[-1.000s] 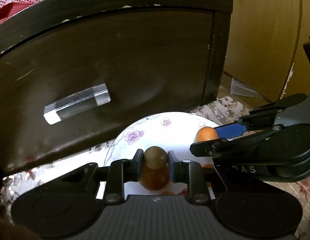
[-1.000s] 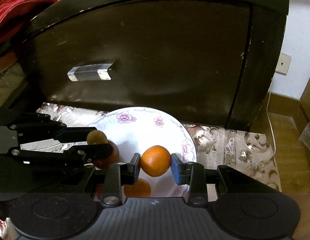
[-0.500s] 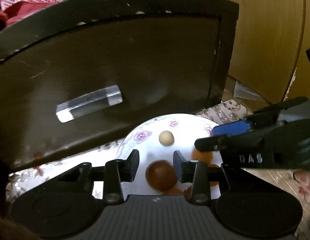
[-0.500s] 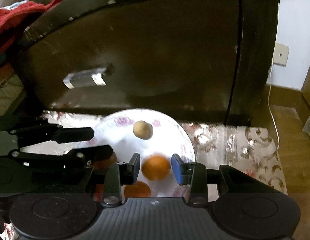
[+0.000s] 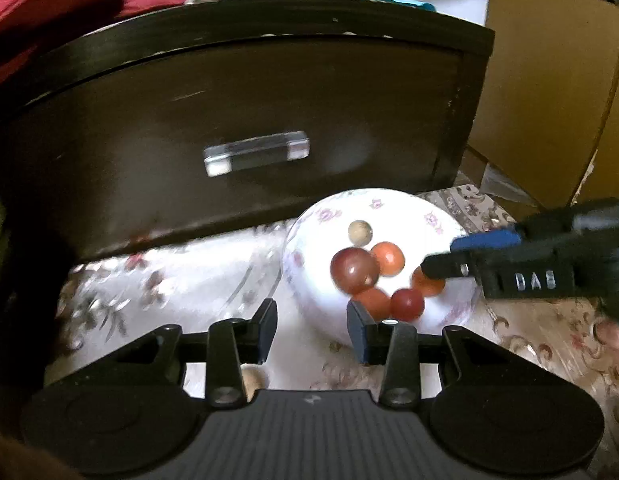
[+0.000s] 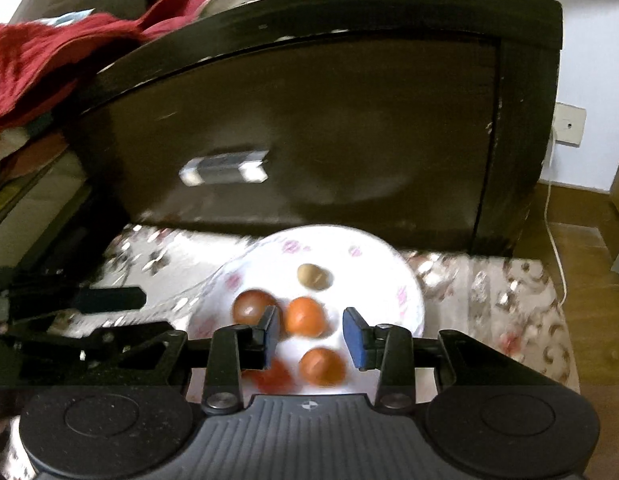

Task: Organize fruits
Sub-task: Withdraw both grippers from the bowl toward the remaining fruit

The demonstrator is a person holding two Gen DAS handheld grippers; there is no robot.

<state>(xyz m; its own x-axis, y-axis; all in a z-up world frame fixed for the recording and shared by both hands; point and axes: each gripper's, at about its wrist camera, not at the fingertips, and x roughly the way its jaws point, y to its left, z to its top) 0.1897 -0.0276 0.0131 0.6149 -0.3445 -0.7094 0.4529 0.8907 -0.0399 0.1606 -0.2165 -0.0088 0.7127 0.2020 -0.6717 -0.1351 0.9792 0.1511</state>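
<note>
A white floral plate lies on a patterned cloth and holds several fruits. A small tan fruit sits at its far side. Nearer are a dark red fruit, an orange and more orange and red ones. My left gripper stands open and empty, above the cloth at the plate's left edge. My right gripper hangs open over the plate's near side. The orange shows between its pads, untouched.
A dark wooden cabinet with a clear drawer handle stands right behind the plate. Red cloth and a pink basket lie on top. Cardboard boxes stand at the right. A wall socket has a cord hanging down. A small pale round thing lies under my left gripper.
The left gripper let go of the small tan fruit, the right let go of the orange; both fruits now lie on the plate. Both grippers pulled back and up; the left shifted leftward.
</note>
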